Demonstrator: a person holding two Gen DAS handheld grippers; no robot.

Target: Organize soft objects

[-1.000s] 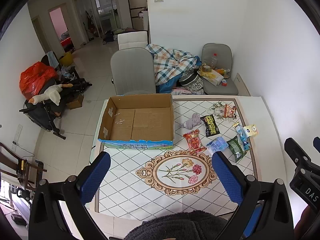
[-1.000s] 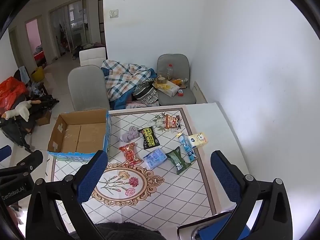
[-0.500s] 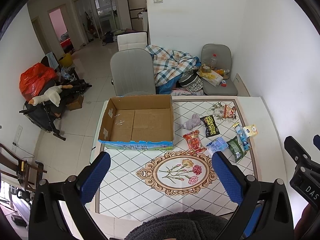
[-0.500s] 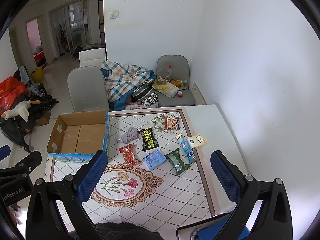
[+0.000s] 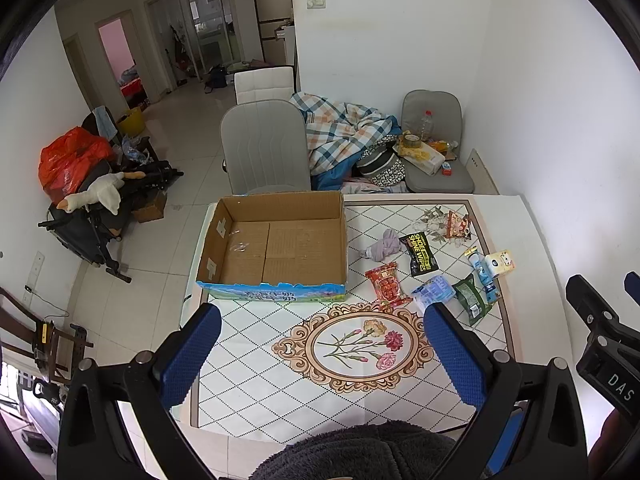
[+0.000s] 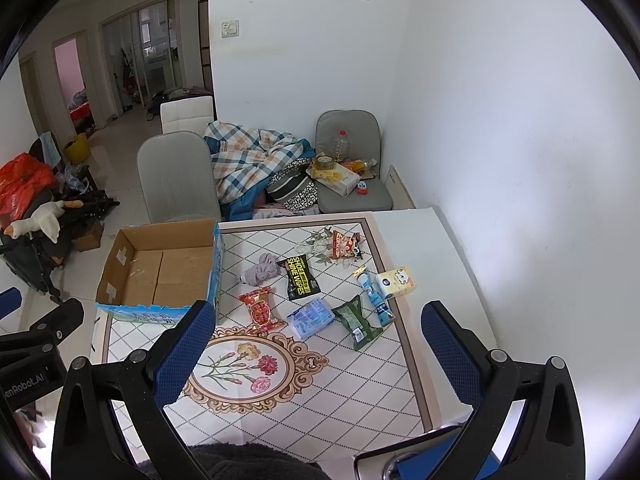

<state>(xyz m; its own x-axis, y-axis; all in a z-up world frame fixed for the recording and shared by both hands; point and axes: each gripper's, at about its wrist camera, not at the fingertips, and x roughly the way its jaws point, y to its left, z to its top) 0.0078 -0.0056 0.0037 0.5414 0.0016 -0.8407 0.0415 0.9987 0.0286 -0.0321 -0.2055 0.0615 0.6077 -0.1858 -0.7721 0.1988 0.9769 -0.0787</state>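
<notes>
Since a second ago I see almost nothing moved: both tools, left tool [image 5: 320, 350] and right tool [image 6: 318, 348], gape wide above the table [image 5: 536, 280], cardboard box [image 5: 276, 252] bare, packets unsorted.

bare table [image 5: 360, 396] foreground, cardboard box [image 5: 276, 240] walling left side, snack packets [image 6: 320, 300] cluttering right

Left gripper [image 5: 320, 344]: I held it high, jaws wide, gripping nothing.
Right gripper [image 6: 316, 340]: likewise wide, unladen.

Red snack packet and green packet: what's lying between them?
The blue packet lies between the red snack packet and green packet; right wrist view shows it.
</notes>
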